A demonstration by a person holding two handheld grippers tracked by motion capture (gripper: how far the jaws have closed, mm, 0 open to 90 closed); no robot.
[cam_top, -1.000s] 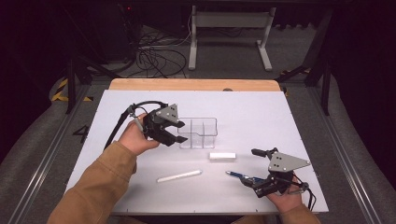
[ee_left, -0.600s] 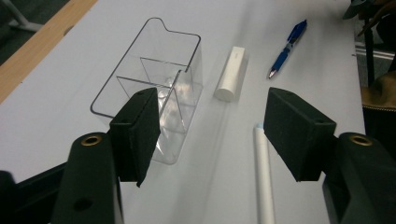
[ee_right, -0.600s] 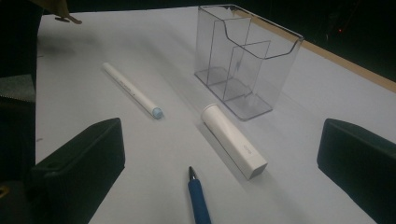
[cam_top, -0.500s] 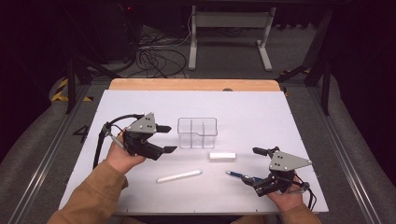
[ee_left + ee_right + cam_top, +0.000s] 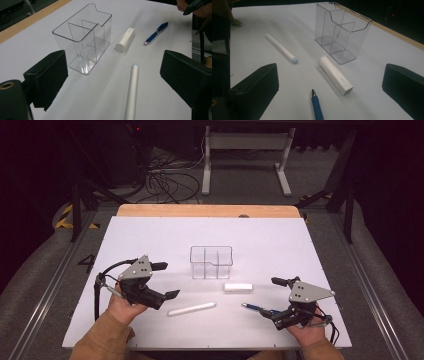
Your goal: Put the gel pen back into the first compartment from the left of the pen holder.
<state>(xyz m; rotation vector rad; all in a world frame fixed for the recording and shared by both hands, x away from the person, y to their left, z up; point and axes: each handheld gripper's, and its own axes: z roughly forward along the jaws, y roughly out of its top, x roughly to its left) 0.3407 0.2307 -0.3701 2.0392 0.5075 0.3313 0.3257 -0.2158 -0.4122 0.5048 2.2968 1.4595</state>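
While its jaws have just been opening and hold nothing, the left gripper [image 5: 167, 281] hovers near the white marker [image 5: 192, 308] lying flat on the table [image 5: 150, 235]. The right gripper [image 5: 270, 296] stands wide, empty, beside the blue pen [image 5: 255, 307].

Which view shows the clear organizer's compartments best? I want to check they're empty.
The left gripper view: the clear organizer stands close, its dividers and bare floor plain to see. The right gripper view also shows it empty, from the other side, in dimmer light. In the high view it is small, its dividers faint.
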